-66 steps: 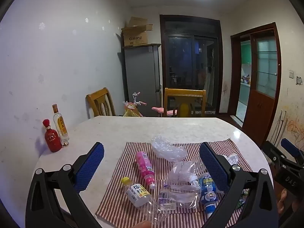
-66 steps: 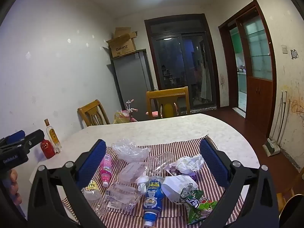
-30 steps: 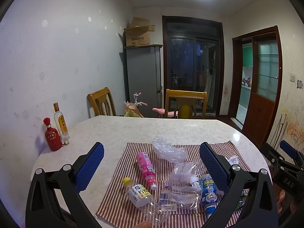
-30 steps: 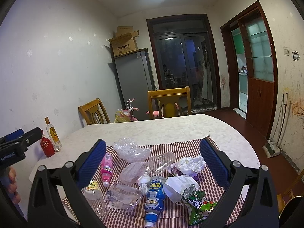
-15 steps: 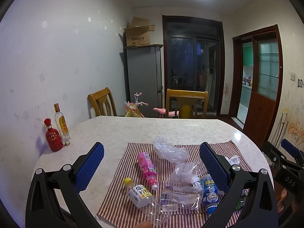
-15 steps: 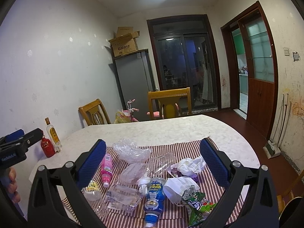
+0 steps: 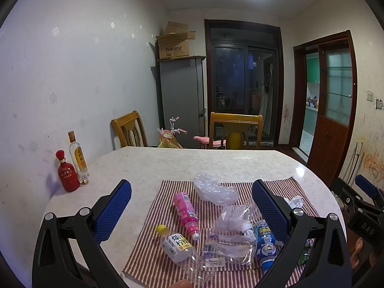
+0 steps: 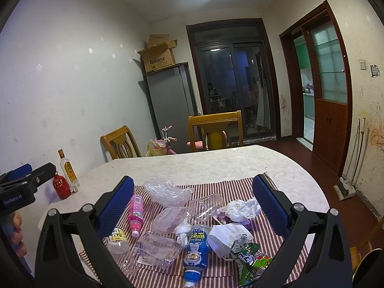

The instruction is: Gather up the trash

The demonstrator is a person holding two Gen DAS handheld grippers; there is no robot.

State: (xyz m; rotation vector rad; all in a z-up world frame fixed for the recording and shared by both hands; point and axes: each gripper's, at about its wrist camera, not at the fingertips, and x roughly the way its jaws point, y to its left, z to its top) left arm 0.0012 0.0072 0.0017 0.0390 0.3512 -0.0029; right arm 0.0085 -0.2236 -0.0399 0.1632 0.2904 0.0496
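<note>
Both tools, the left tool [image 7: 190,206] and the right tool [image 8: 193,202], hang wide open and hold nothing above the near edge of the bench [image 7: 216,163]. Under them, on a striped cloth [image 8: 235,188], lies the trash: a blue bottle [image 8: 196,247], a pink bottle [image 7: 186,210], clear crumpled plastic [image 7: 213,189], possibly a face mask [image 8: 224,238]. Farther off, a red bottle [image 7: 67,171] stands near the wall.

Red bottle [image 7: 66,173] beside clear liquor bottle [image 7: 78,158] by wall; Galanz box [image 7: 174,43] atop grey fridge [image 7: 183,99]
</note>
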